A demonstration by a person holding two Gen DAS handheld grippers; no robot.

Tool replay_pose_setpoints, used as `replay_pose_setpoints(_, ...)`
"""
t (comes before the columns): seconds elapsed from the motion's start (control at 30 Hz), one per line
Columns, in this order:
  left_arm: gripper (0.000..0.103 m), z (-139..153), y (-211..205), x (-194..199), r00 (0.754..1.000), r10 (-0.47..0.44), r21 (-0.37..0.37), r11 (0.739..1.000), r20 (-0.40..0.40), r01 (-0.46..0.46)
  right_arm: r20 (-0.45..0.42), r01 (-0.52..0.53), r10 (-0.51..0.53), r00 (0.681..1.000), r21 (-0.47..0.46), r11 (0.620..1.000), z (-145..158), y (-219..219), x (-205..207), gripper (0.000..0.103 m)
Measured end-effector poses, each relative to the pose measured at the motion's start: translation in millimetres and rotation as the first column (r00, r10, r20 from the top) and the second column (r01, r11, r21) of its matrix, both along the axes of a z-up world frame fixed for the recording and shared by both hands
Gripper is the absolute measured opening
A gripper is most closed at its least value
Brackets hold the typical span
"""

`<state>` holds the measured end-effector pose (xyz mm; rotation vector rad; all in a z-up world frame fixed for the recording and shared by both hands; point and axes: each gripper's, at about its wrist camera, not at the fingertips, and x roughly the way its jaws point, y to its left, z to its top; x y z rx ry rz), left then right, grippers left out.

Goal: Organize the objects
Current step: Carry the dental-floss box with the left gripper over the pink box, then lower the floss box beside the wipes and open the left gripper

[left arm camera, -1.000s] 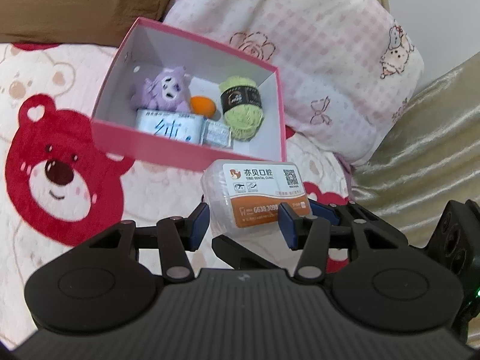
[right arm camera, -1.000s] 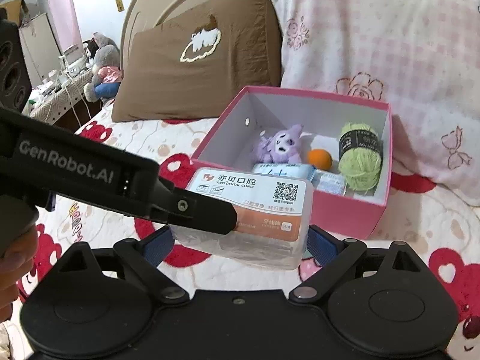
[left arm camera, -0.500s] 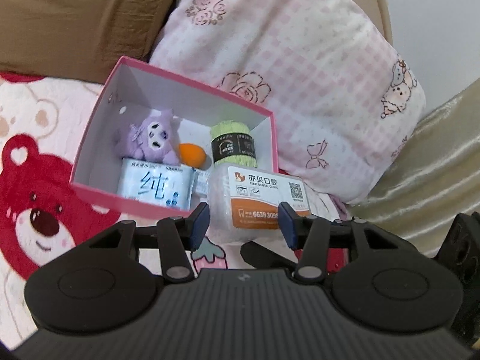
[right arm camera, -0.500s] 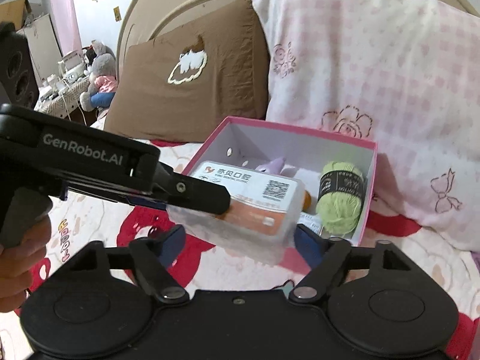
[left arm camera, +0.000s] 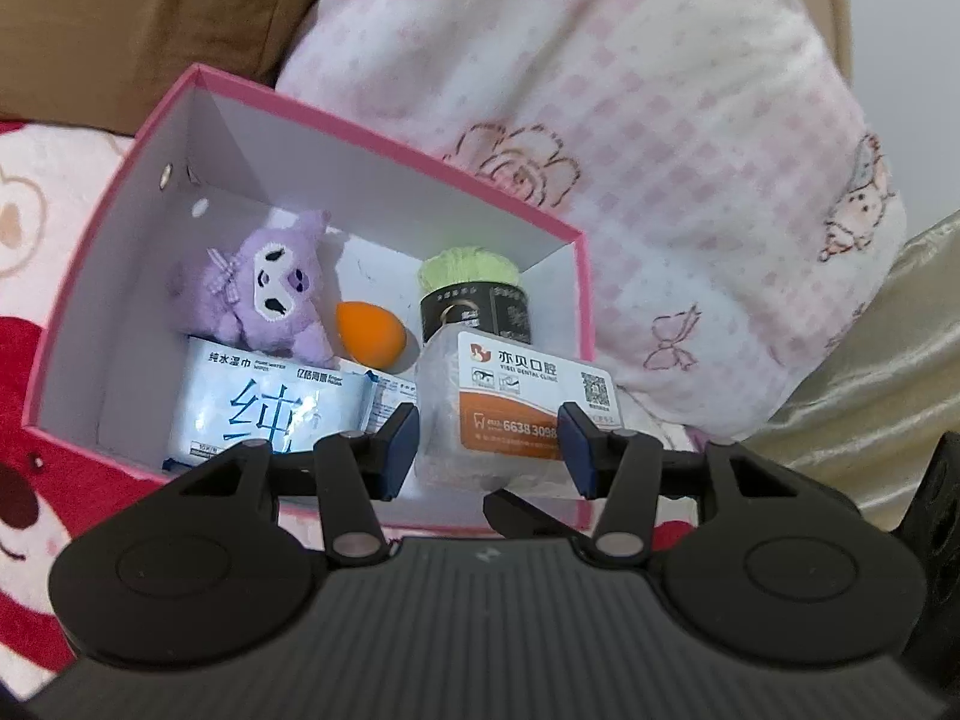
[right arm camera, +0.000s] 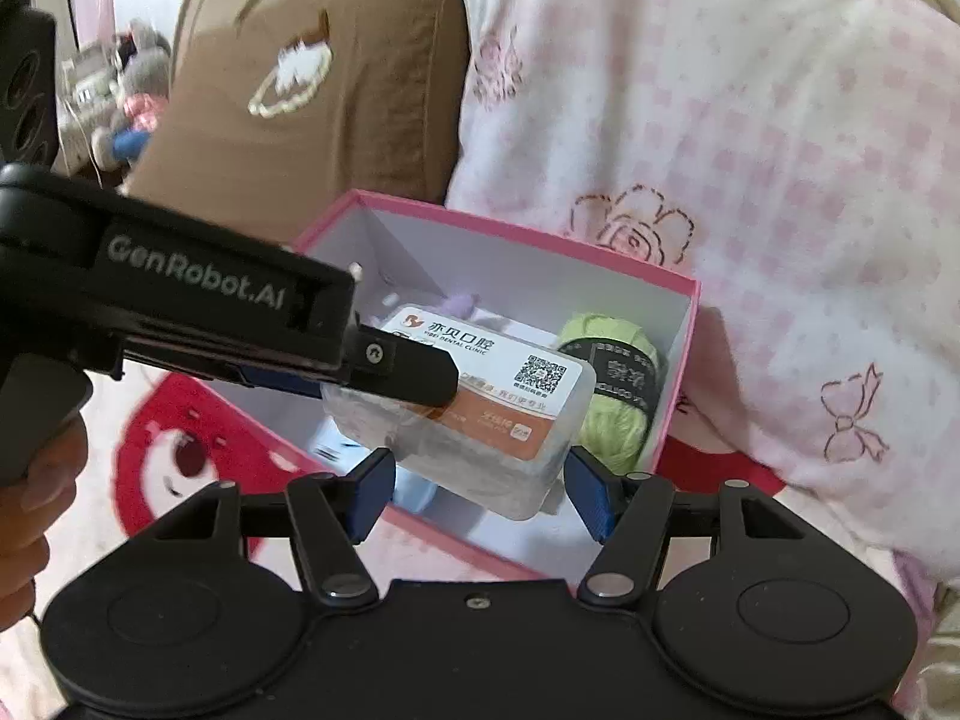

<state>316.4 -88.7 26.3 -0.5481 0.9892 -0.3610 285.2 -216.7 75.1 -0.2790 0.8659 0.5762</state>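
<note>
The clear plastic box with the orange label point(left arm camera: 516, 414) hangs over the pink cardboard box point(left arm camera: 384, 138); my left jaws squeeze it, right jaws closing around it to steady it.

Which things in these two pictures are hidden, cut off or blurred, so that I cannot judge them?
- Green yarn: left wrist view, lower half hidden by the clear plastic box.
- Wet wipes pack: left wrist view, lower edge covered by the left gripper.
- Purple plush: right wrist view, almost all behind that box.
- Toys on the far shelf: right wrist view, blurred.
- Right gripper: closing; pad contact unclear.
</note>
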Motion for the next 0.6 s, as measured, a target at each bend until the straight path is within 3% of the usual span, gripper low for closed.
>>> replay_pose_setpoints(0.3, 0.05, -48, 6, 29, 0.994, -0.035, -0.06, 0.998, -0.099, 0.029, -0.023, -0.068, 0.066, 0.998, -0.134, 0.989, -36, 14, 23, 0.066)
replay_pose_setpoints(0.43, 0.052, -59, 5, 40, 0.989, -0.082, -0.062, 0.995, -0.123, 0.075, -0.062, -0.108, 0.1, 0.993, -0.143, 0.984, -47, 18, 34, 0.066)
replay_pose_setpoints(0.6, 0.053, -71, 5, 46, 0.984, -0.071, -0.092, 0.994, -0.164, 0.056, -0.082, -0.111, 0.098, 0.992, -0.173, 0.979, -53, 21, 41, 0.066)
